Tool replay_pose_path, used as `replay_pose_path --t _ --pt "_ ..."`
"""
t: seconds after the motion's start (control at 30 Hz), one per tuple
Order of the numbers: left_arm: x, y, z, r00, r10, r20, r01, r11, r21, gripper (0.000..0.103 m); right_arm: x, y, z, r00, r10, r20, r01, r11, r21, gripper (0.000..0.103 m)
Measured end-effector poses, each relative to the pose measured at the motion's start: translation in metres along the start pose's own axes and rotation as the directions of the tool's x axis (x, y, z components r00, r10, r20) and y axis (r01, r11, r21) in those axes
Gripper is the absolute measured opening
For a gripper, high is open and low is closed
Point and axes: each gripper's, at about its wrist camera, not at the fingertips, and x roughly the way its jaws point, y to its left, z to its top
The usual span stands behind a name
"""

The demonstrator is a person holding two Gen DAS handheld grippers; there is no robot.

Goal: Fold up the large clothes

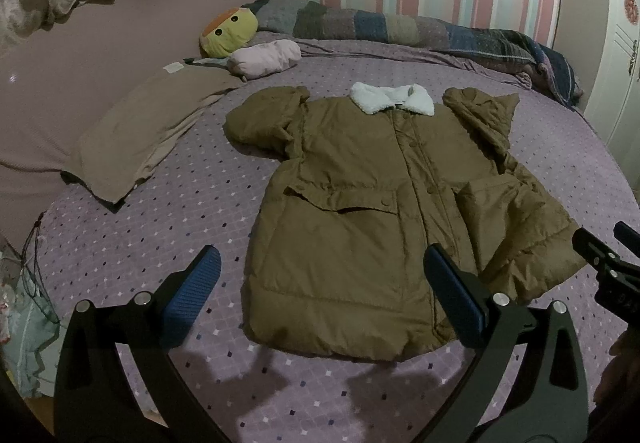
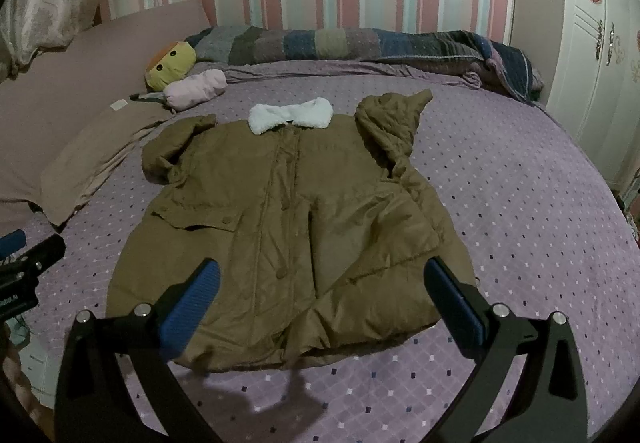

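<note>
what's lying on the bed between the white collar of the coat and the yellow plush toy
A small pale pink bundle lies between the white collar and the yellow plush toy, right beside the toy; otherwise bare purple sheet. Both wrist views show it.

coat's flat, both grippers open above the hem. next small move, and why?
Probably bring the right gripper down onto the rumpled lower right panel of the coat and pinch it. Both grippers hang open and hold nothing, and that side is creased and flared while the left side lies flatter. The left gripper is near the hem.
</note>
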Motion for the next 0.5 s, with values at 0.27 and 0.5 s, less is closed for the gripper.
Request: replay_pose_path --t 0.27,0.5 --pt "0.012 0.0 0.002 1.0 -0.002 -0.004 0.002 1.0 -0.001 0.1 0.008 0.001 0.0 1.0 0.006 0.003 -0.006 1.0 -0.008 0.102" --pt "0.023 0.001 0.005 1.0 0.007 -0.001 -0.007 1.0 0.004 0.1 0.015 0.004 0.003 1.0 -0.007 0.022 0.007 1.0 -0.017 0.102"
